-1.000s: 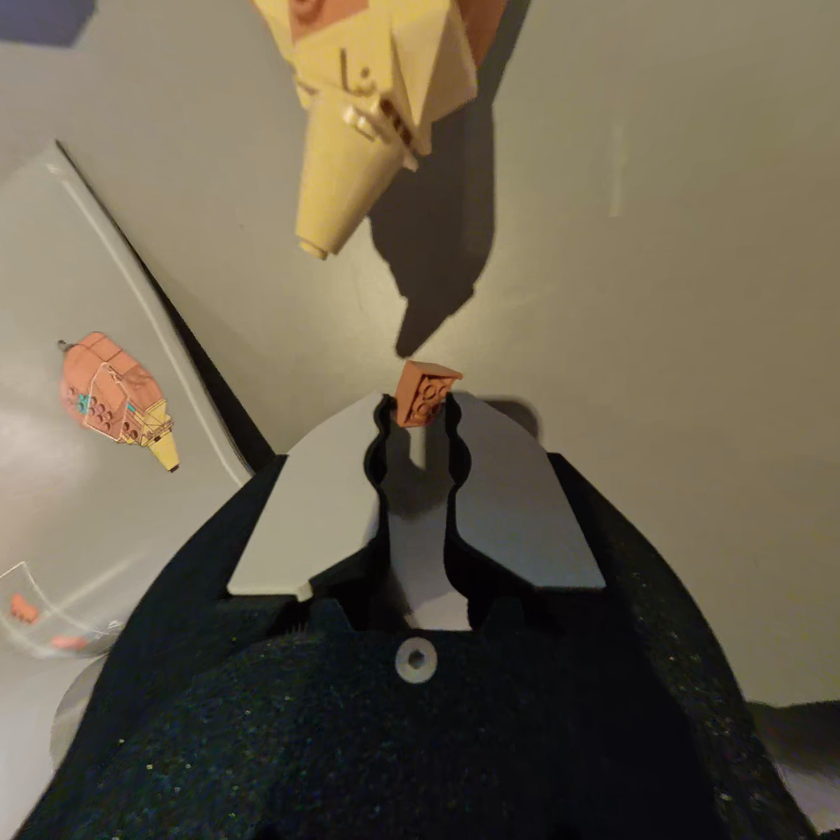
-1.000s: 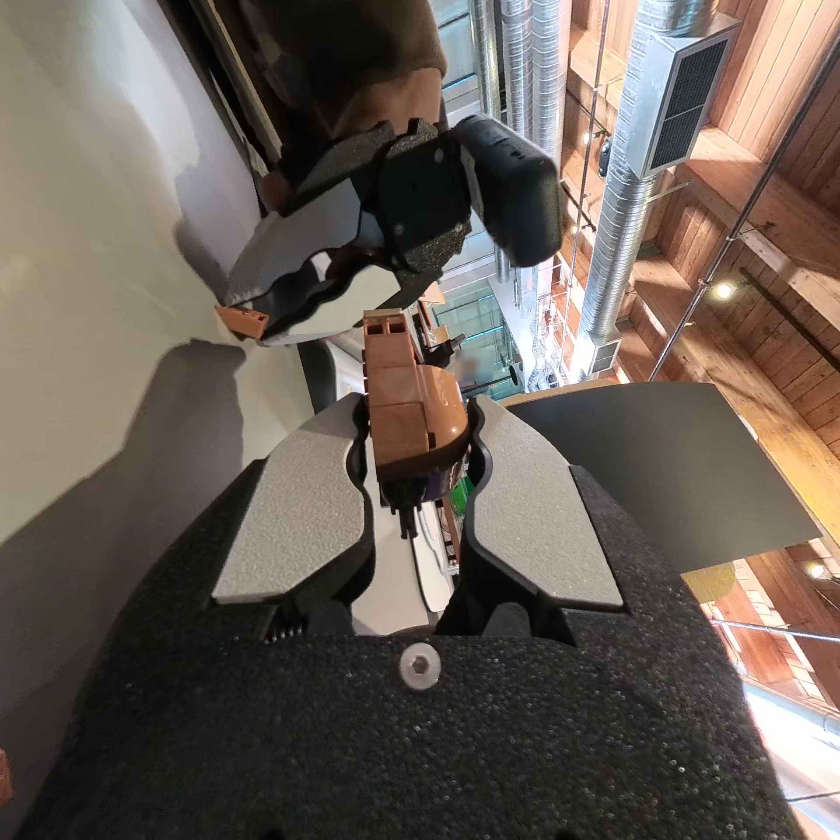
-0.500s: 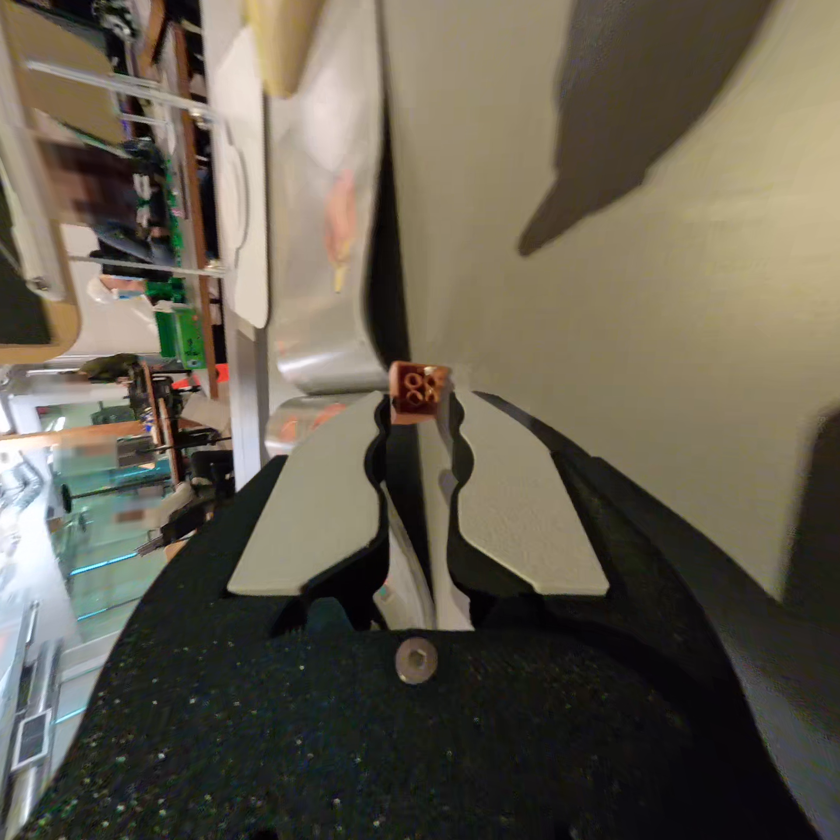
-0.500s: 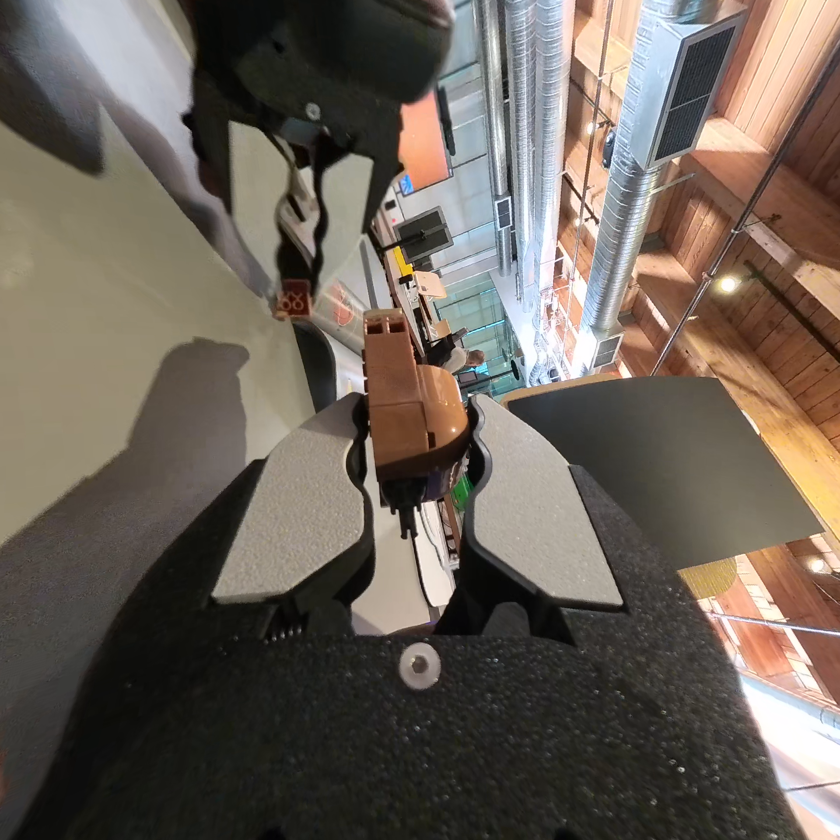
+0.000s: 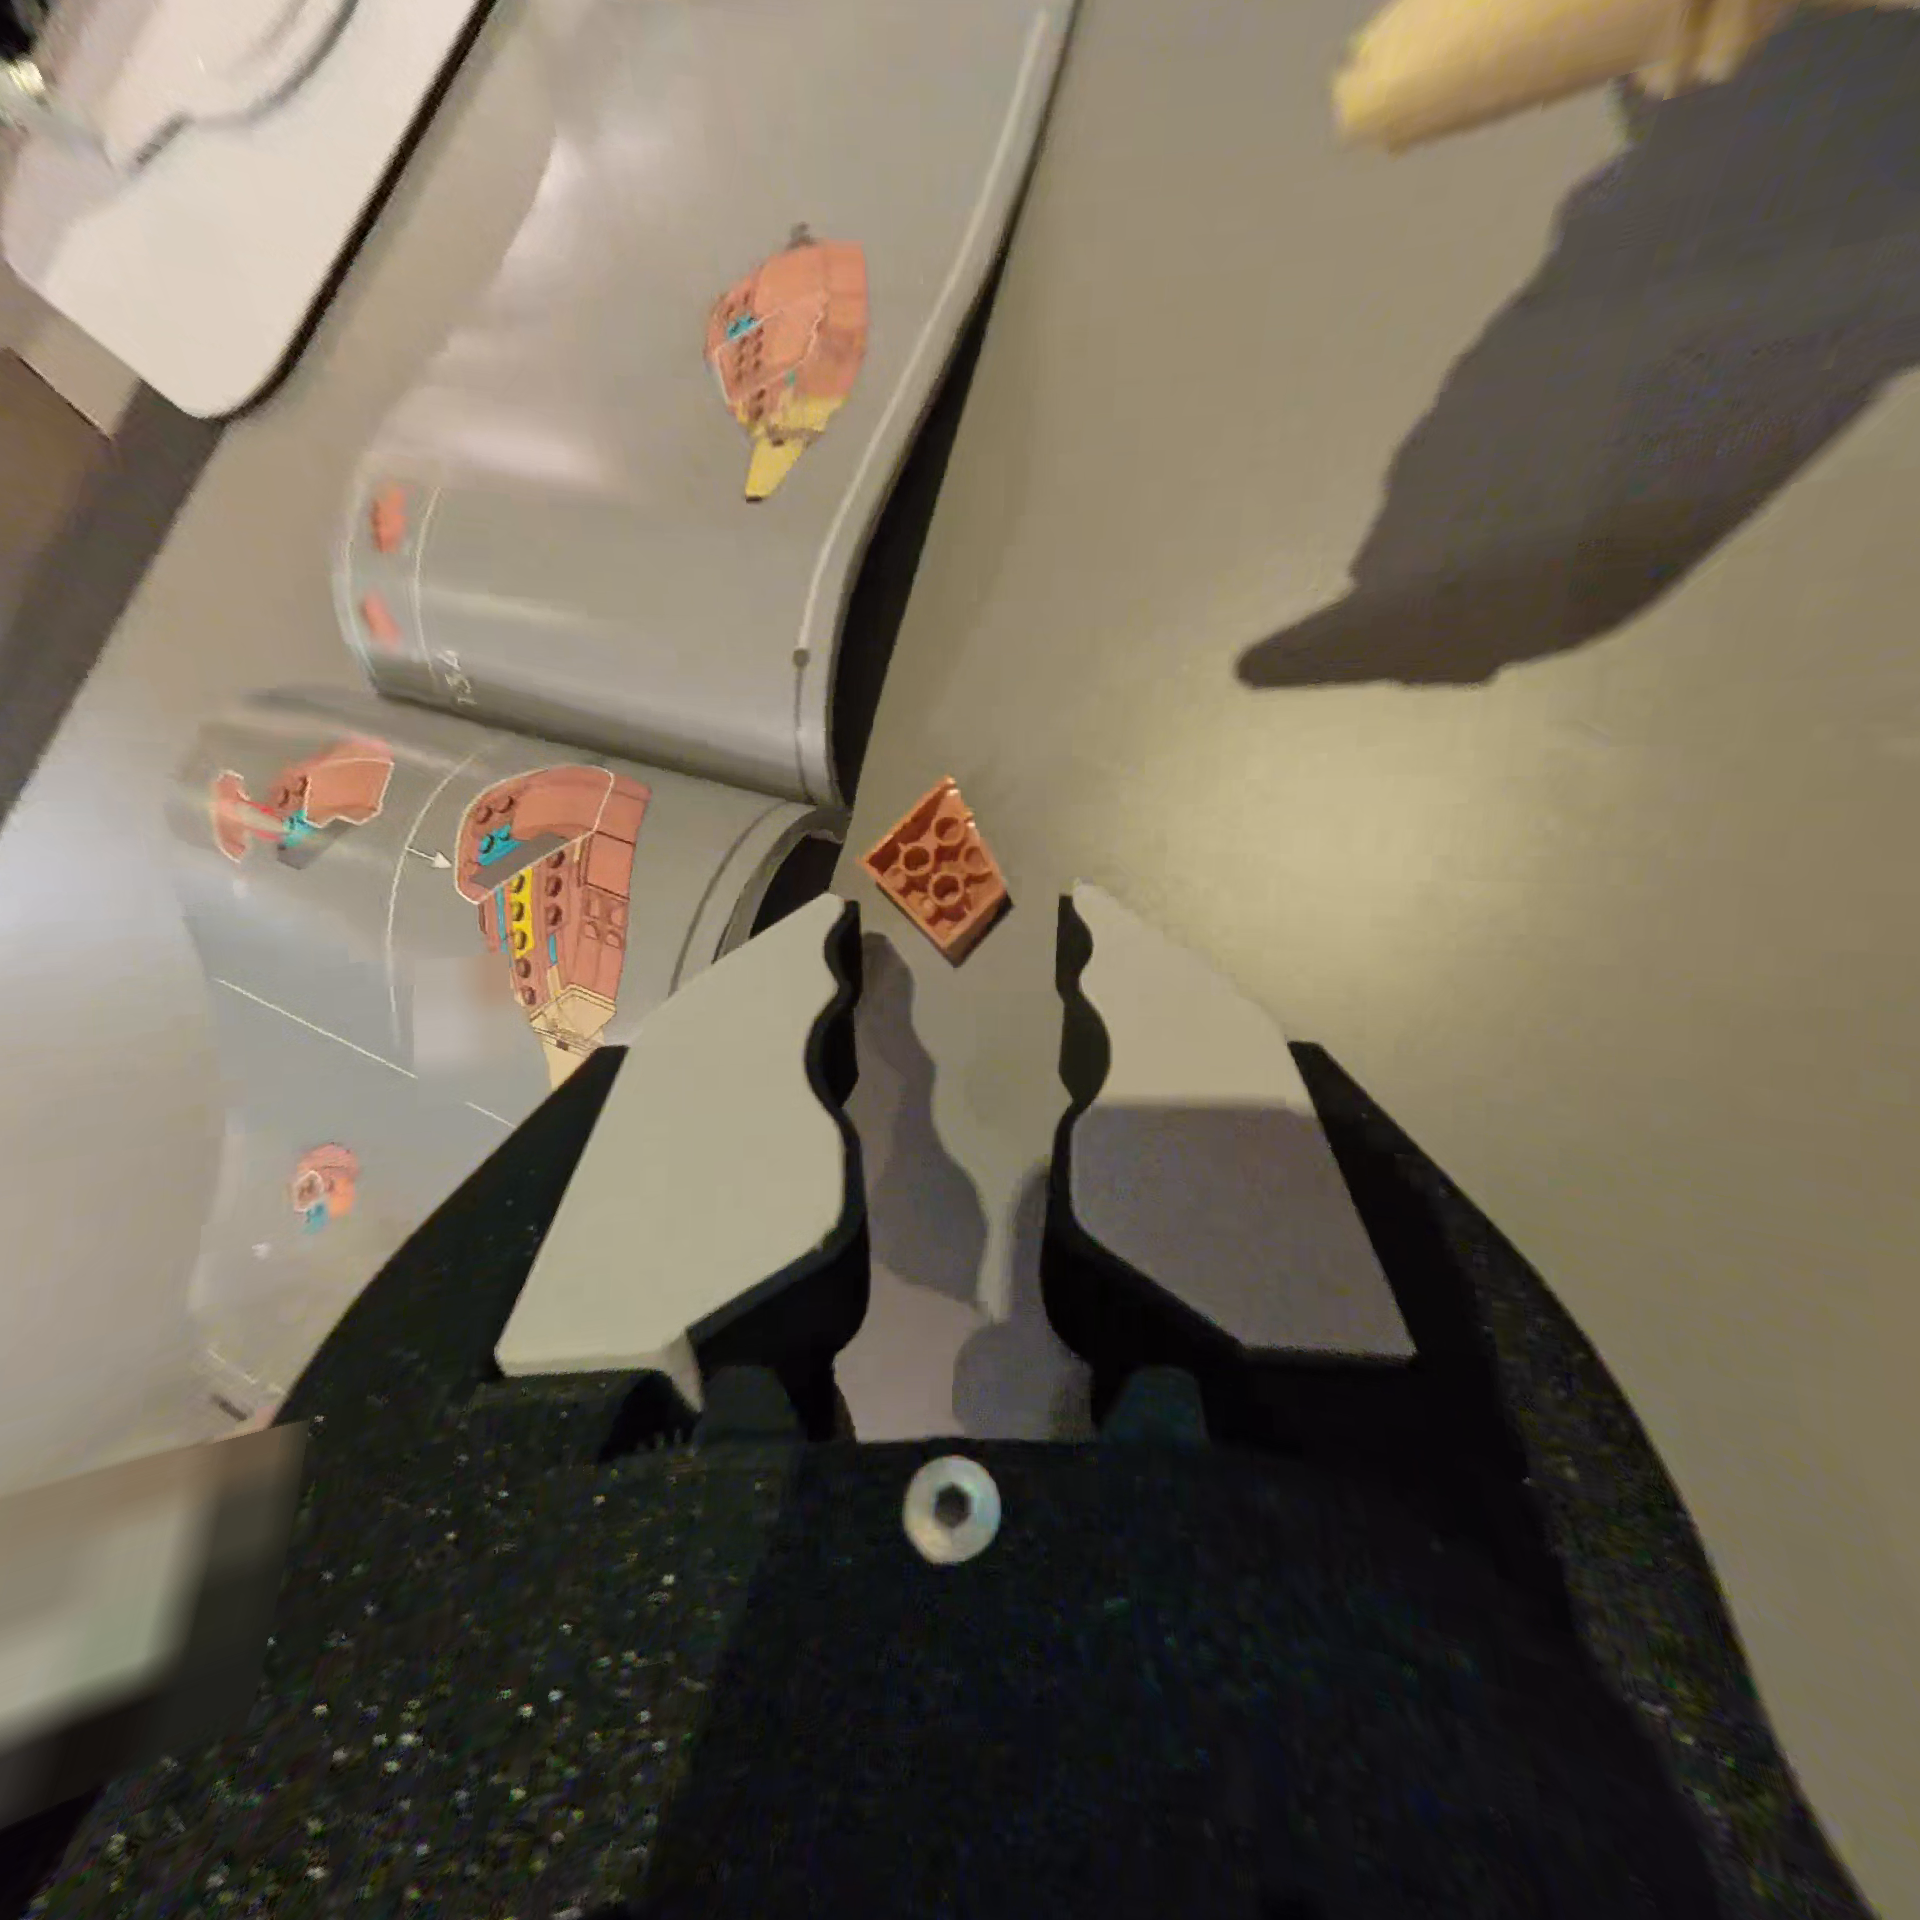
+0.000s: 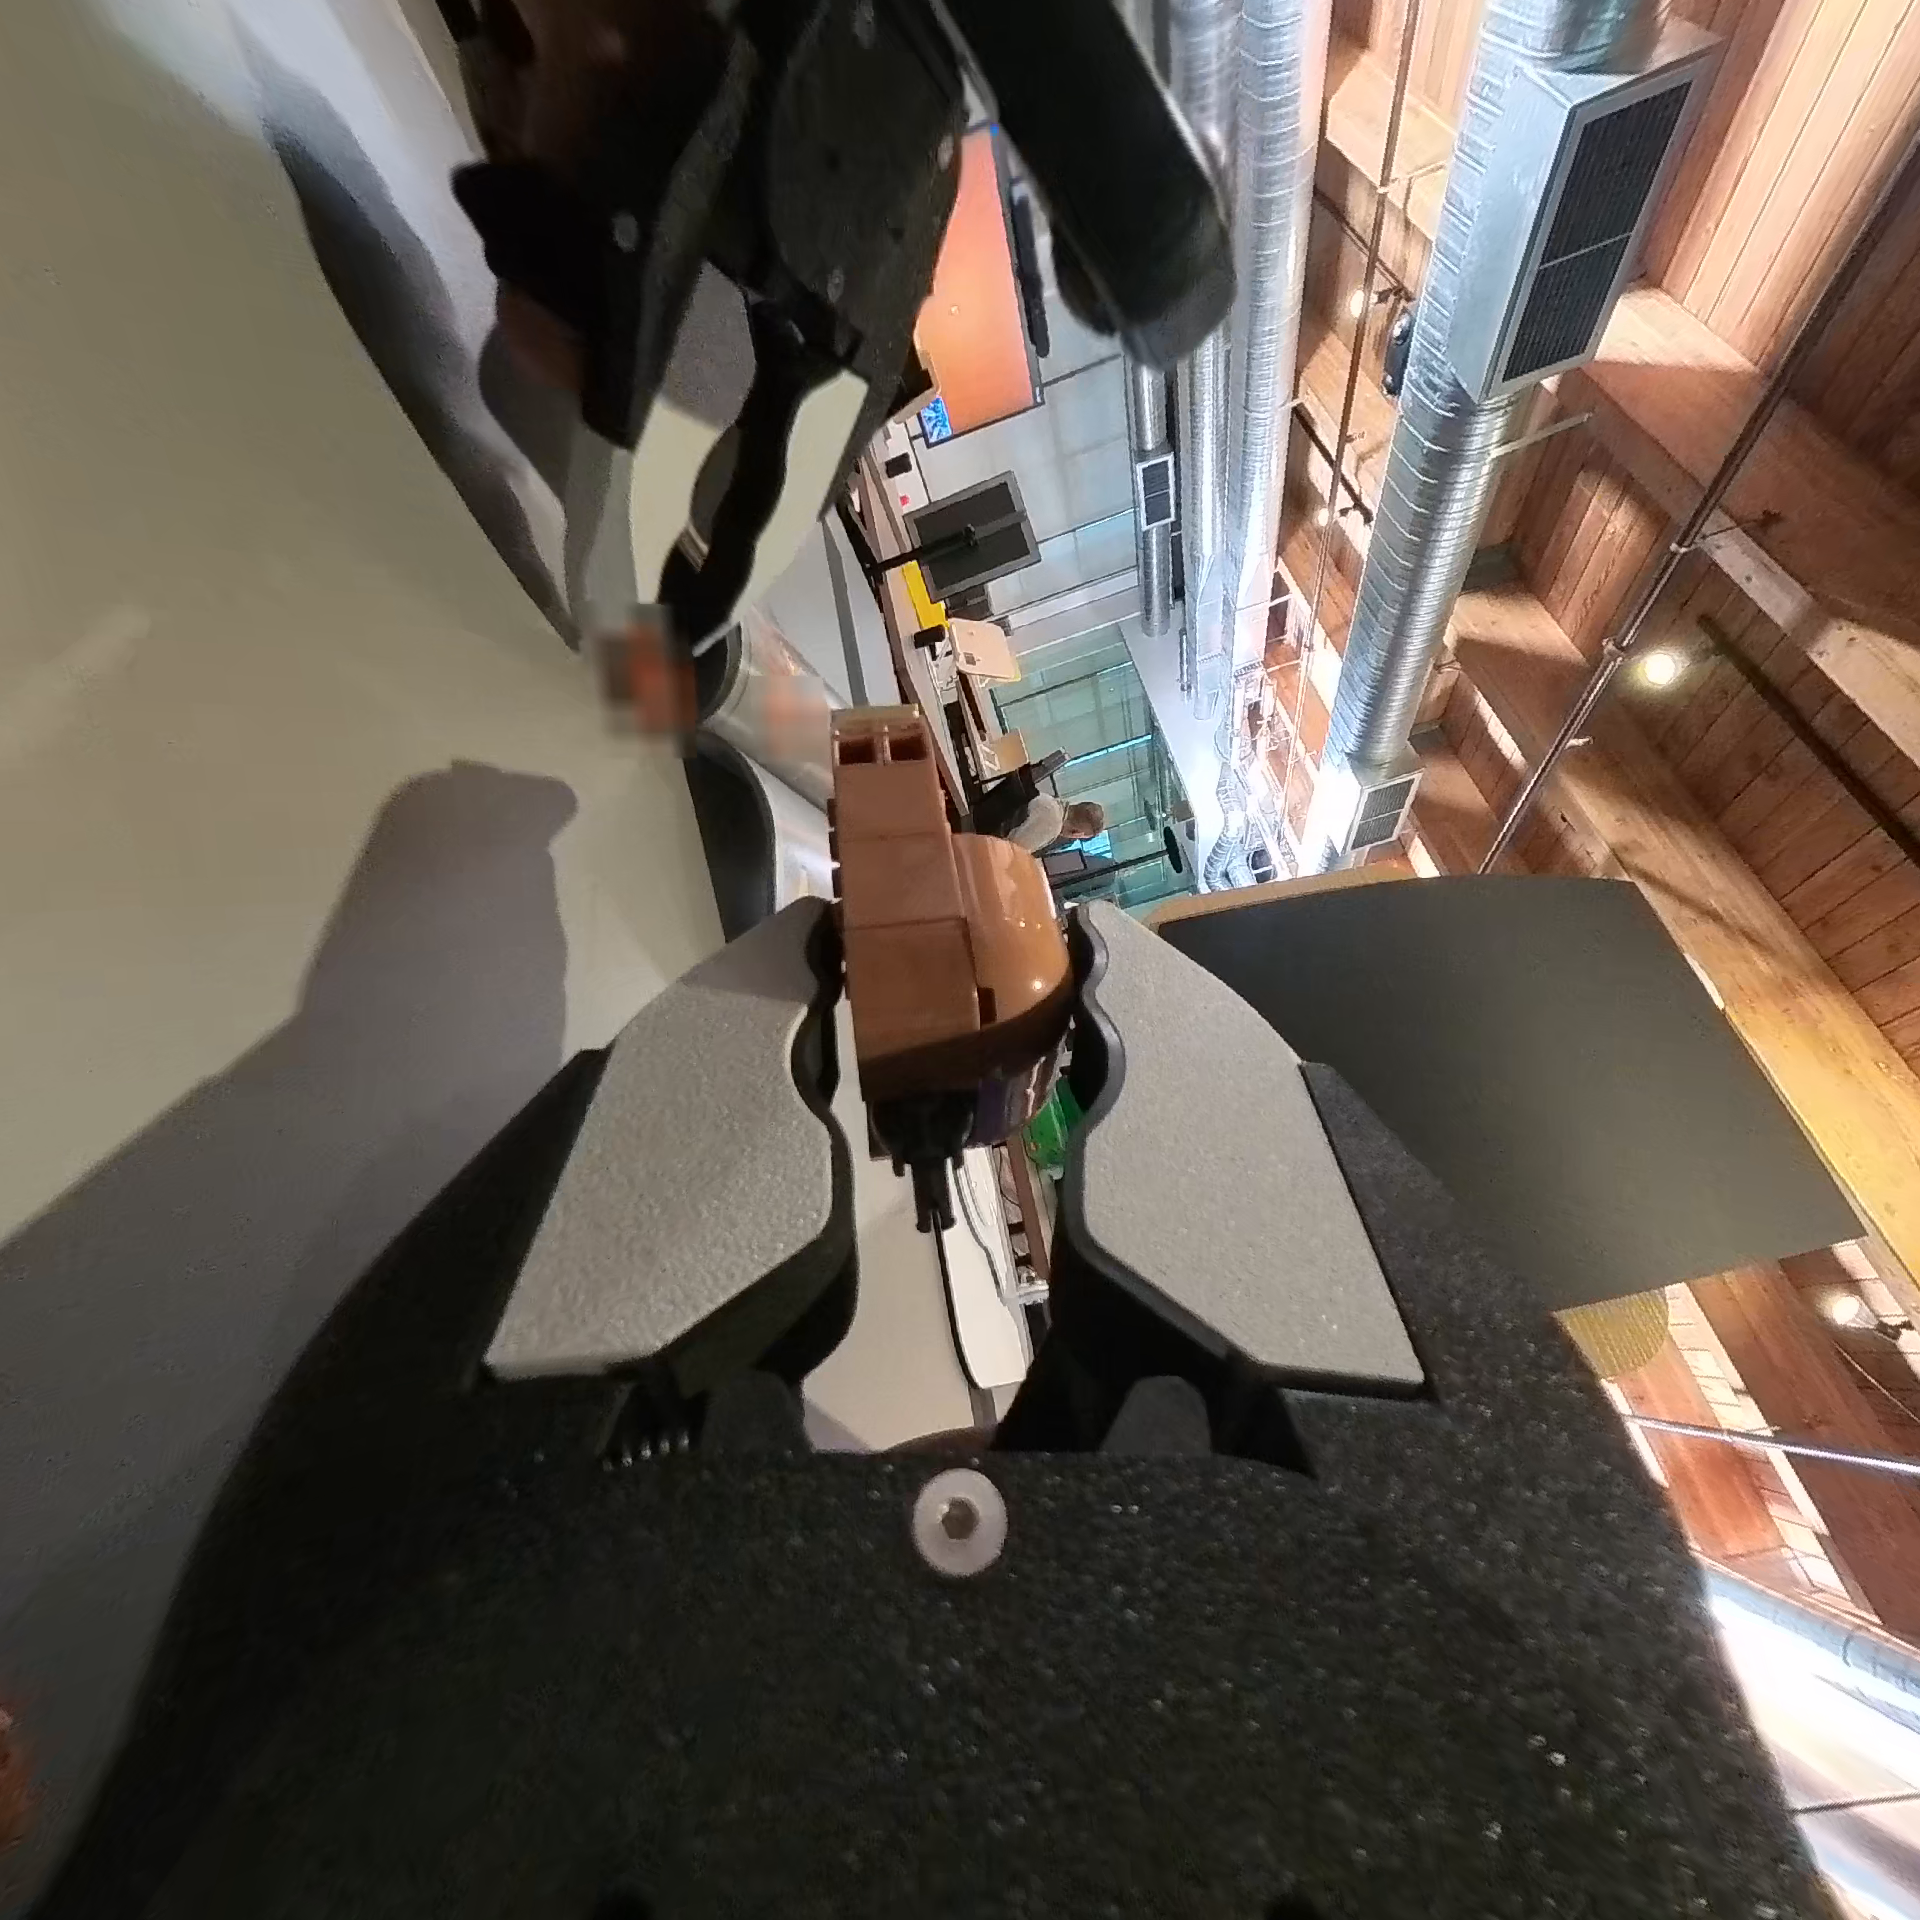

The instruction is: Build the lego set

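My left gripper (image 5: 956,899) is open over the grey table (image 5: 1351,935). A small brown brick (image 5: 935,868) sits just past its fingertips with its hollow underside up, free of both jaws. I cannot tell whether it rests on the table. My right gripper (image 6: 956,914) is shut on the brown lego model (image 6: 935,935) and holds it in the air, tilted sideways. The model's tan nose (image 5: 1455,73) shows blurred at the top right of the left wrist view. The left gripper (image 6: 675,613) also shows at the top of the right wrist view.
An open instruction booklet (image 5: 623,416) lies left of the brick, its curled page edge close to it. A white tray (image 5: 187,208) is at the far left. The model's dark shadow (image 5: 1558,468) falls on the table. A black board (image 6: 1455,1091) stands to the right. The left gripper's tips are roughly 15 cm from the right gripper's.
My left gripper has opened and let go of the small brown brick, and it has swung round toward the booklet. My right gripper still holds the model in the same place.
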`<state>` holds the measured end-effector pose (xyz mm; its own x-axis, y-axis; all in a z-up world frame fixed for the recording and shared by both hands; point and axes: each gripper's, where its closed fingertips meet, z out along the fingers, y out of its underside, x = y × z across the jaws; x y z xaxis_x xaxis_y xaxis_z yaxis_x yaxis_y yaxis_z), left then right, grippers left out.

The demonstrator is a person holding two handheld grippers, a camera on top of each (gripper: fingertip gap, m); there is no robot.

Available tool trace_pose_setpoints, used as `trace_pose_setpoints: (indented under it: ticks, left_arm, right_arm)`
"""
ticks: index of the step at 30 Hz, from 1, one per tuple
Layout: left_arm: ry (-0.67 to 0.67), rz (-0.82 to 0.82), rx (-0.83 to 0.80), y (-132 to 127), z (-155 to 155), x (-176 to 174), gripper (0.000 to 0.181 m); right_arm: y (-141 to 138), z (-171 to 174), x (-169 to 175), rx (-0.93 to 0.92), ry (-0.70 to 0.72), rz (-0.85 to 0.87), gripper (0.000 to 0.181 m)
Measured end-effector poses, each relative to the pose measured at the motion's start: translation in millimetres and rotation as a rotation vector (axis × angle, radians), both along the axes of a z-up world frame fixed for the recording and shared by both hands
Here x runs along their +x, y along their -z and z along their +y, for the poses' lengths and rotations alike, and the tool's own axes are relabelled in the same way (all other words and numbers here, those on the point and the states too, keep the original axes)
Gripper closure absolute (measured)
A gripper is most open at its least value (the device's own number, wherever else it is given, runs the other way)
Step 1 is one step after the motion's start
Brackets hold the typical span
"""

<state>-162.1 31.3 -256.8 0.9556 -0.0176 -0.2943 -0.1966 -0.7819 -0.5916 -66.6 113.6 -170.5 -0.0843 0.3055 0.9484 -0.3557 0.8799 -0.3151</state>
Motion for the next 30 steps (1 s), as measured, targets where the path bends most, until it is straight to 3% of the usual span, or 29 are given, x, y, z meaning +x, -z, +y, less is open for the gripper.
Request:
trace_pose_setpoints:
  ticks: [10,15,19,26,30]
  left_arm:
    - [-0.061,-0.087,-0.028,4.7,5.7,-1.0,0.159]
    - [-0.049,-0.466,0.094,-5.4,9.5,23.5,0.160]
    - [-0.005,-0.738,0.210,-31.7,11.6,43.2,0.160]
    - [0.097,-1.003,0.338,-81.3,16.8,69.7,0.160]
    - [0.164,-1.138,0.344,-96.7,22.0,89.6,0.161]
  right_arm:
    - [3.0,-1.9,-0.9,0.008,-0.010,-0.014,0.140]
    - [5.6,-4.8,-0.2,0.026,-0.018,-0.018,0.140]
    - [6.7,-7.6,0.6,0.044,-0.024,-0.011,0.140]
    - [7.2,-15.4,4.2,0.101,-0.039,0.028,0.140]
    - [7.0,-21.8,7.4,0.137,-0.052,0.060,0.140]
